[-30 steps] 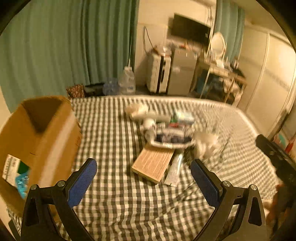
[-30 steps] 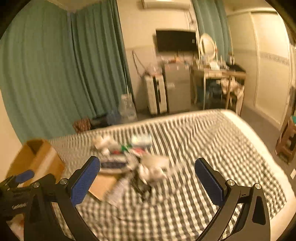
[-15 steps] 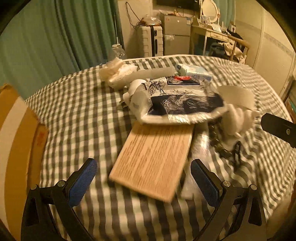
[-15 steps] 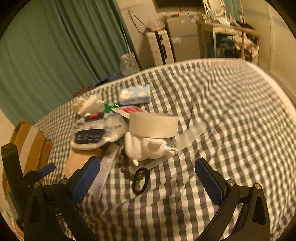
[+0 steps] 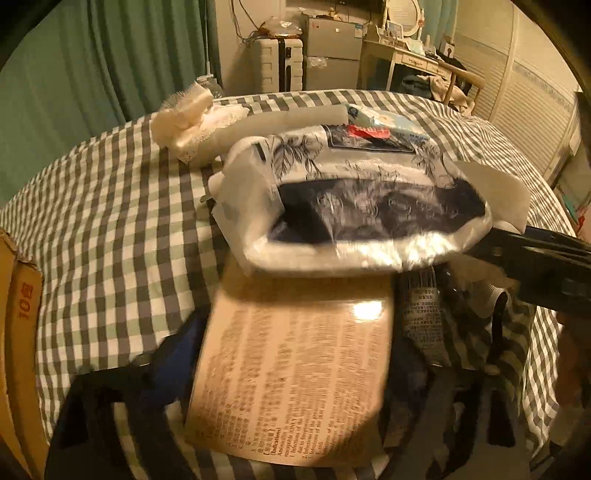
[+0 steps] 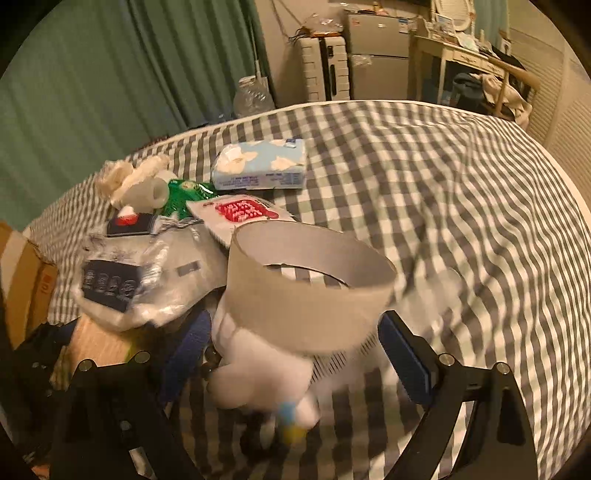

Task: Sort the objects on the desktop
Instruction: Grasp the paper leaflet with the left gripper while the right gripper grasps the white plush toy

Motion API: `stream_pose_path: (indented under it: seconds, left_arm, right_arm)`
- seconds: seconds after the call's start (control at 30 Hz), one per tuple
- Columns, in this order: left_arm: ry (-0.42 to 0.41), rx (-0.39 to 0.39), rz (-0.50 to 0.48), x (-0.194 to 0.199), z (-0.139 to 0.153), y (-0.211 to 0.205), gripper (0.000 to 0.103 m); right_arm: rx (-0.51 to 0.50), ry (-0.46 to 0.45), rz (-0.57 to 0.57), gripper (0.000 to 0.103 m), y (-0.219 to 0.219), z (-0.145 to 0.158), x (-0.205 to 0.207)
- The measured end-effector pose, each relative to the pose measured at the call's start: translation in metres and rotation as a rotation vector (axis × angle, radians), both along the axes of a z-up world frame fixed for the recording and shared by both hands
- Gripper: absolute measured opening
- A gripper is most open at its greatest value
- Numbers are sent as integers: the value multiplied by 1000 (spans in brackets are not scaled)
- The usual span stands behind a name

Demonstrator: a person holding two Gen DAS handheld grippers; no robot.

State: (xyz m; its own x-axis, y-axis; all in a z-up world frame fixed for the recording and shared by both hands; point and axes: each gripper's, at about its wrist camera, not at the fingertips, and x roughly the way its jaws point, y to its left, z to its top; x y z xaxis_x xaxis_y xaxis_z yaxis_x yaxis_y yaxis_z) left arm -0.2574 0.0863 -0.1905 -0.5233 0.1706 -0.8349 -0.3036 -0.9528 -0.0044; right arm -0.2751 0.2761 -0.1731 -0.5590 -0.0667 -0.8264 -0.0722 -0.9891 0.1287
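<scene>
the left gripper (image 5: pixel 291 373) stands spread around the tan box (image 5: pixel 291 373) at lower centre, apparently to lift it clear of the pouch (image 5: pixel 354 206) lying on its far end, while the right gripper (image 6: pixel 295 354), also spread, straddles the white toy (image 6: pixel 258 373) under the paper ring (image 6: pixel 306 291) at lower centre.

Warm, dim yellow light fills the room. Green curtains (image 6: pixel 122 70) hang in long folds across the far left. Right of them, against the cream far wall, stand a ribbed white suitcase (image 6: pixel 323 68) and a small grey fridge (image 6: pixel 376 55). Farther right is a cream dressing table (image 6: pixel 465 55) with an oval mirror (image 5: pixel 408 16) on top, and slatted white wardrobe doors (image 5: pixel 524 96) line the right side.
</scene>
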Motion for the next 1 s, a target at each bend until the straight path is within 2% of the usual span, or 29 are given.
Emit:
stream_pose_path:
  seconds: [0.03,0.07,0.1,0.13,0.17,0.3,0.43,0.7,0.83,1.0]
  left_arm:
    - [-3,-4,-4,2,2,0,78]
    - [-11,-12,-6,3,3,1,78]
    - [-25,-13,-8,4,4,0,78]
    - [-33,-14,-5,6,6,-2,78]
    - [-41,-19,0,8,8,-4,78]
    - [-66,-17,36,25,16,-19,78]
    - [-65,-1,60,51,29,-37,78]
    - [-30,70,124,102,57,-66,78]
    - [2,104,141,109,76,-68,78]
    - [50,150,148,127,101,-66,78]
  right_arm:
    - [6,-3,2,92,0,-2,-1]
    - [16,0,12,84,-2,-2,0]
    - [22,-2,29,73,-3,-3,1]
    - [8,-24,41,49,-4,-6,2]
    - [0,-27,36,47,-4,-6,6]
    - [-23,-45,40,47,0,-3,29]
    - [-105,-40,40,47,4,9,53]
    - [-241,21,51,47,9,39,102]
    - [-257,46,64,47,5,53,126]
    - [-294,67,85,47,1,75,136]
